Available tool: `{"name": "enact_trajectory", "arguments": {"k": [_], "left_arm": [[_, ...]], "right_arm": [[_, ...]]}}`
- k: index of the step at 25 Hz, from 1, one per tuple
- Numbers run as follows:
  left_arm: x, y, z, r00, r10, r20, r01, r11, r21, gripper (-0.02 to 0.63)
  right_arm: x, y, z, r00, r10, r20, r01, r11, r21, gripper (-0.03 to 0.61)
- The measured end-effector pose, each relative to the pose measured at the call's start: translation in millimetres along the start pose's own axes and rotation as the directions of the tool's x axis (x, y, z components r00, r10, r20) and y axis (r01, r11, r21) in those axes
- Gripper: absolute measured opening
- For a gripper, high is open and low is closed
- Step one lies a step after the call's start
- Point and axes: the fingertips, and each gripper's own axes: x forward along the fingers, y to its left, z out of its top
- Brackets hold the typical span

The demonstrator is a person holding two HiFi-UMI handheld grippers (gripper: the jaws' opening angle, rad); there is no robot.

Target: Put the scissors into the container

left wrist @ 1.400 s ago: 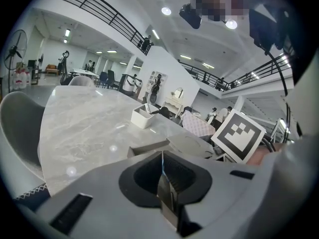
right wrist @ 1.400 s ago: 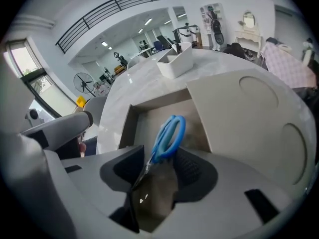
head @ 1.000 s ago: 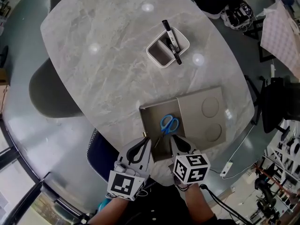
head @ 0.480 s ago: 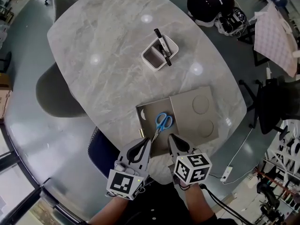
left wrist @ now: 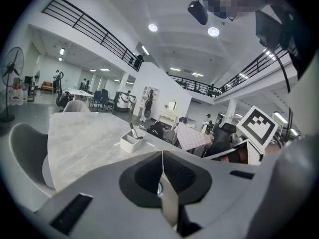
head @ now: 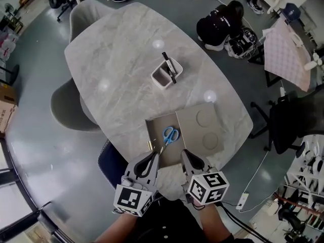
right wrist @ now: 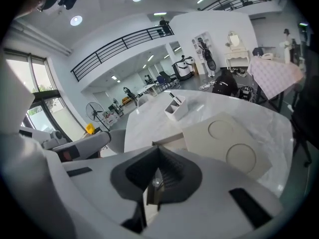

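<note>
Blue-handled scissors [head: 169, 135] lie inside an open beige box [head: 153, 126] at the near edge of the marble table [head: 121, 49], blades pointing toward me. The white container [head: 163, 77] stands farther up the table with a black marker [head: 168, 68] sticking out; it also shows in the left gripper view [left wrist: 132, 141] and the right gripper view [right wrist: 175, 109]. My left gripper [head: 154, 156] and right gripper [head: 185, 154] hover side by side just short of the box, off the table edge. Both are shut and hold nothing: the left gripper [left wrist: 162, 156] and the right gripper [right wrist: 158, 151] have their jaws pressed together.
The box's lid [head: 205, 131], with two round dents, lies to the right of the box. A grey chair [head: 68, 108] stands at the table's left and a dark blue chair [head: 109, 161] below its near edge. A person in black [head: 223, 20] crouches beyond the table's right side.
The head view has pulled back, so the table looks smaller and farther. Both grippers stay low near the front edge. The scissors lie still in the box.
</note>
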Motion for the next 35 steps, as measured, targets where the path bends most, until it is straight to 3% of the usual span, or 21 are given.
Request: {"name": "enact_trajectory", "arguments": {"k": [9,13,19,35], "left_arm": [[-35.7,-27.9,42.2,0.995,0.008,0.096,-0.014,0.998,0.061,0.018],[-52.7,-46.2,65.4,0.989,-0.009,0.145,-0.008,0.993,0.115,0.018],[-76.4,-65.5,101.8,0.974,-0.02,0.224,-0.021,0.984,0.179,0.018],[-126.7,-87.5,147.4,0.935,0.03,0.353,-0.104,0.976,0.191,0.018]], "right_arm": [[-61.6,28.5,45.3,0.977,0.042,0.208,-0.02,0.994,-0.106,-0.003],[-99.7,48.6,71.7,0.93,0.106,0.352,-0.043,0.982,-0.182,-0.003],[-149.4,66.2,103.2,0.853,0.121,0.507,0.018,0.965,-0.26,-0.003],[-218.0,88.2,124.4,0.755,0.135,0.642,0.096,0.945,-0.312,-0.003]]}}
